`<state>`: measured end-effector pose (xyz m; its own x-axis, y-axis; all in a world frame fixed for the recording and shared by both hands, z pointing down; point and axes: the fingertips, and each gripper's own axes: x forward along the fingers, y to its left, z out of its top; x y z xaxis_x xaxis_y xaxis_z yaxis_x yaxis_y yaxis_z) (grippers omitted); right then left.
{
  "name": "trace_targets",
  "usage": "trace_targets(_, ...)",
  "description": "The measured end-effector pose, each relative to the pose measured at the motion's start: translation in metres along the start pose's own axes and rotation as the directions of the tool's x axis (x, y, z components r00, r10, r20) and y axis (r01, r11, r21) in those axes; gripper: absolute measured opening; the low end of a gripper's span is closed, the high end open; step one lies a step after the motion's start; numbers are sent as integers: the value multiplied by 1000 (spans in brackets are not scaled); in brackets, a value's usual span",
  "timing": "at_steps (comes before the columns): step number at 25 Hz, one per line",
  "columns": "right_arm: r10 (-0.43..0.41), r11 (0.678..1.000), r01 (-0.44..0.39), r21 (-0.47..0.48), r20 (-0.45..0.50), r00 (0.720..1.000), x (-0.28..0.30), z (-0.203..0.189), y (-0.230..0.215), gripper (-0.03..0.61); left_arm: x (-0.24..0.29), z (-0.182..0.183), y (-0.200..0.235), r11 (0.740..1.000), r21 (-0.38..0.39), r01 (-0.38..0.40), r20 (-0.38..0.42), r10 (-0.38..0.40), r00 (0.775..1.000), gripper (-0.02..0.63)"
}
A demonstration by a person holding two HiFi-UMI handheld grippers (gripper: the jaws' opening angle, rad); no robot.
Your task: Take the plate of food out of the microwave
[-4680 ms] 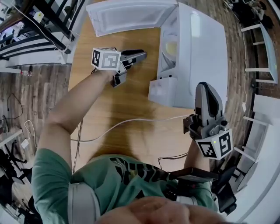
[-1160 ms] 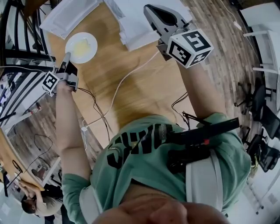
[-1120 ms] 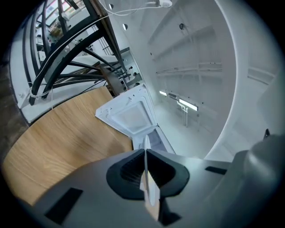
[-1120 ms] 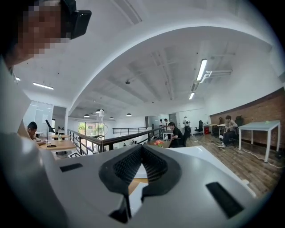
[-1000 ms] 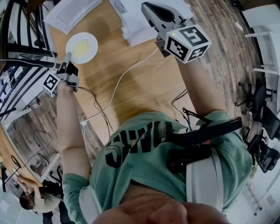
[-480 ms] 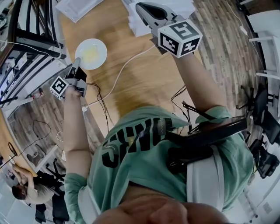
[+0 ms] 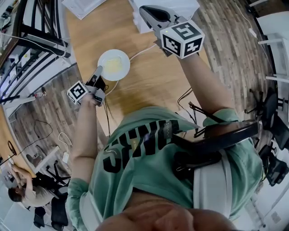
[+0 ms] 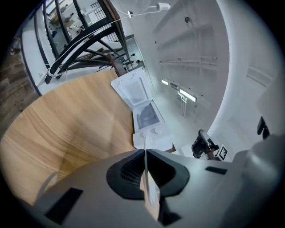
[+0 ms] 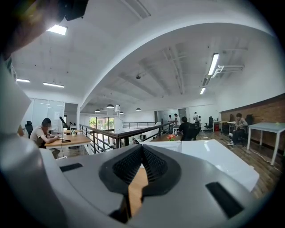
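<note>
A white plate (image 7: 114, 64) with pale yellow food is over the wooden table (image 7: 149, 81), near its left edge. My left gripper (image 7: 99, 71) is shut on the plate's near rim. In the left gripper view the plate (image 8: 149, 192) shows edge-on as a thin white line pinched between the jaws of the left gripper (image 8: 145, 153). The white microwave (image 8: 148, 120) stands further back with its door (image 8: 132, 89) open. My right gripper (image 7: 151, 12) hangs by the microwave (image 7: 180, 5), shut with nothing in it; the right gripper (image 9: 141, 149) shows its jaw tips together.
A white cable (image 7: 137, 53) runs across the table from the microwave, and dark cables (image 7: 107, 118) hang off the near edge. A black railing (image 7: 40, 36) borders the table on the left. The microwave's top (image 9: 213, 162) lies just ahead of the right gripper.
The left gripper has carried the plate away from the microwave, toward my body and to the right in the head view. The right gripper has drifted only slightly.
</note>
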<state>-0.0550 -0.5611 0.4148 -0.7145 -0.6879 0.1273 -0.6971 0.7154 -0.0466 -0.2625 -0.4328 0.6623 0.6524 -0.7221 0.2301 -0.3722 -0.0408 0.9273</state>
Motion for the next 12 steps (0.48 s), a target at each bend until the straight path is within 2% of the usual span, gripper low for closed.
trace_targets(4,-4,1000,4,4,-10,1000,-12,-8,4,5,11,-50,-4,999,-13,35,-77,-36,996,17)
trace_targets(12,-26,1000,26,15,-26,999,-42,-20,-6,5,26,-128,16,998,19,-58,-211,60,976,16)
